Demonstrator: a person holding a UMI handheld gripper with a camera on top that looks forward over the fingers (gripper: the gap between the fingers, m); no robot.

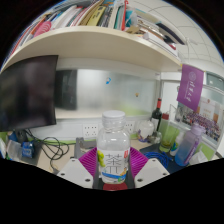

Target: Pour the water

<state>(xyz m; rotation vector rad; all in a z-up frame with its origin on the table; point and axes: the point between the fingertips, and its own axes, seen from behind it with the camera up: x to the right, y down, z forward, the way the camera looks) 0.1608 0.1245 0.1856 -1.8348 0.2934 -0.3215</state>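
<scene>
A clear plastic bottle [113, 150] with a white cap and a white-and-green label stands upright between my fingers. Both magenta pads [89, 160] press against its sides, so my gripper [113, 168] is shut on it. The bottle hides most of what lies straight ahead on the desk. A clear plastic cup [188, 146] stands beyond the fingers to the right, near a blue item.
A dark monitor [28, 92] stands at the left with cables [50, 150] below it. A dark glass bottle [157, 118] and a purple box [190, 88] stand at the back right. A shelf of books [90, 20] hangs overhead.
</scene>
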